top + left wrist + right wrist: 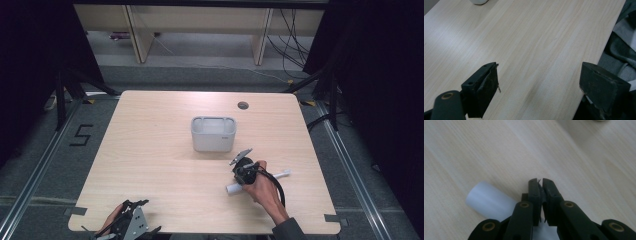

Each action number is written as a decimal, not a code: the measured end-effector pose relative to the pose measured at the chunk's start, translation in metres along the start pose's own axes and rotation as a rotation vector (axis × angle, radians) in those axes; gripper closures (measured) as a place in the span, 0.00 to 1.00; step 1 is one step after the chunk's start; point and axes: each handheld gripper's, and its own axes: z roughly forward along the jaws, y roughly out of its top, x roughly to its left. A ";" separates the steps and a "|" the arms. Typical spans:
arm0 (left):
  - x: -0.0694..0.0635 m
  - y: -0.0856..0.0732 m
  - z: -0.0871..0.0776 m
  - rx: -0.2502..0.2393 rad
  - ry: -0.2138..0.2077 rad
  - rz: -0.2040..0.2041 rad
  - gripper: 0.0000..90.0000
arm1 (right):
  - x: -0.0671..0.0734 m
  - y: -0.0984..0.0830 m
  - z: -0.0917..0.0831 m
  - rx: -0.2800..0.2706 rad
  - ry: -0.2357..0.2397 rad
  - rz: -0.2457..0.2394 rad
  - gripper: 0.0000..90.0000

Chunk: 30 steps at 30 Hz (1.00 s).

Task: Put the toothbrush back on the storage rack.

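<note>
Wide left claw (pixel 134 212), pinched-together right claw (pixel 243 167) over pale wood table (pixel 160 150), grey floor (pixel 40 165) around.

Table (pixel 150 165) – grey bin (pixel 213 134), white tube (pixel 234 188)

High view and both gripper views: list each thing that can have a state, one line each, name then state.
Left claw: open, jaws wide apart over bare wood at the near table edge.
Right claw: shut, jaws pressed together with nothing visible between the tips, over the white tube.
White tube: lying on its side on the table.
Grey bin: upright, open-topped; contents cannot be told.
</note>
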 end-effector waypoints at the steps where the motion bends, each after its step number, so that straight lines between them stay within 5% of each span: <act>1: 0.000 0.000 0.000 0.000 0.001 0.000 0.17 | 0.002 -0.001 0.000 0.000 -0.001 -0.003 0.95; 30: 0.001 0.001 -0.001 -0.002 -0.011 0.003 0.17 | 0.019 -0.029 -0.019 0.009 0.037 -0.037 0.93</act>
